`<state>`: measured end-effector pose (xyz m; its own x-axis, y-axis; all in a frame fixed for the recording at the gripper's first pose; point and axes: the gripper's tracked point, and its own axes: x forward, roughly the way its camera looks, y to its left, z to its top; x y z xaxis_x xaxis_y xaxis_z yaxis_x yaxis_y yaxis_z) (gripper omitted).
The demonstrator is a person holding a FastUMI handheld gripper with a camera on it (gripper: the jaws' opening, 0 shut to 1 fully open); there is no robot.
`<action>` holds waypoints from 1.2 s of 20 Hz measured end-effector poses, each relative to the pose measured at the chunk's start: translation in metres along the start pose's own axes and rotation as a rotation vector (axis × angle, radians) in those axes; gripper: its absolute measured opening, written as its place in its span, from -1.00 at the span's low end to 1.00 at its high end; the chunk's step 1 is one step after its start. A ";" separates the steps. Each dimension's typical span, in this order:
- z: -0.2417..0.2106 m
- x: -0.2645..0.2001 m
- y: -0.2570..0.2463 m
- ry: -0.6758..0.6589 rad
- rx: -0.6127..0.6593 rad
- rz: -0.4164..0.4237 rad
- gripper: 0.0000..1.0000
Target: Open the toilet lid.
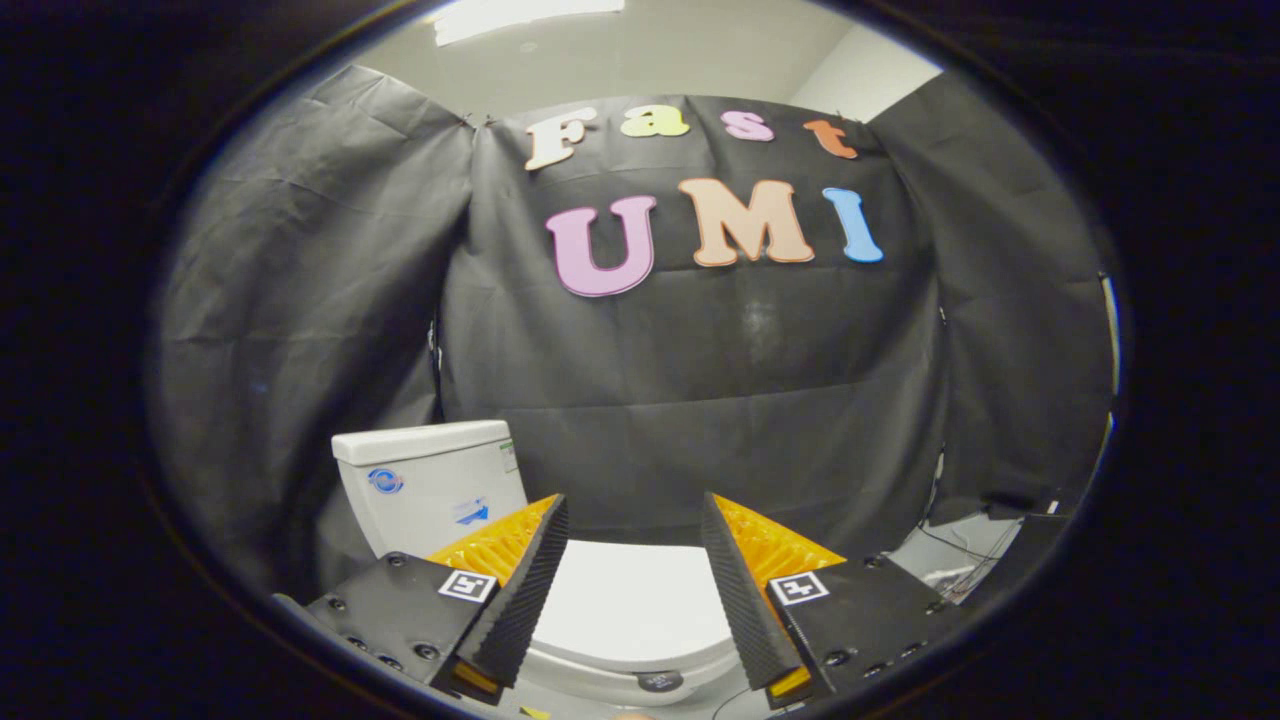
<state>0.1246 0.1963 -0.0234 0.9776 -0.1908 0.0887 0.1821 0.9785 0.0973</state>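
A white toilet stands low in front of the black cloth wall. Its closed lid point(630, 600) lies flat, showing below and between my fingers. The white tank point(430, 480) rises behind the left finger, with blue stickers on its front. My gripper point(634, 515) hangs above the lid, open, with a wide gap and nothing between its fingers. The fingers point(520, 590) are black ribbed pads backed with orange plastic. Neither pad touches the lid. The bowl's front rim, with a small dark round badge point(660, 682), shows under the lid's near edge.
Black cloth walls close in behind and on both sides of the toilet. At the lower right, cables and a dark box point(1010, 520) lie on a pale floor. A bright ceiling light point(520, 15) shines overhead.
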 end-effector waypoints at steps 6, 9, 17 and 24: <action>-0.014 -0.002 -0.014 -0.003 0.107 -0.055 0.62; -0.023 0.005 -0.025 0.017 0.162 -0.100 0.63; -0.102 0.034 -0.044 0.210 0.512 -0.290 0.66; -0.140 0.034 -0.036 0.011 0.770 -0.402 0.63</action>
<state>0.1663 0.1658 -0.1631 0.8562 -0.5057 -0.1053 0.3955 0.5106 0.7635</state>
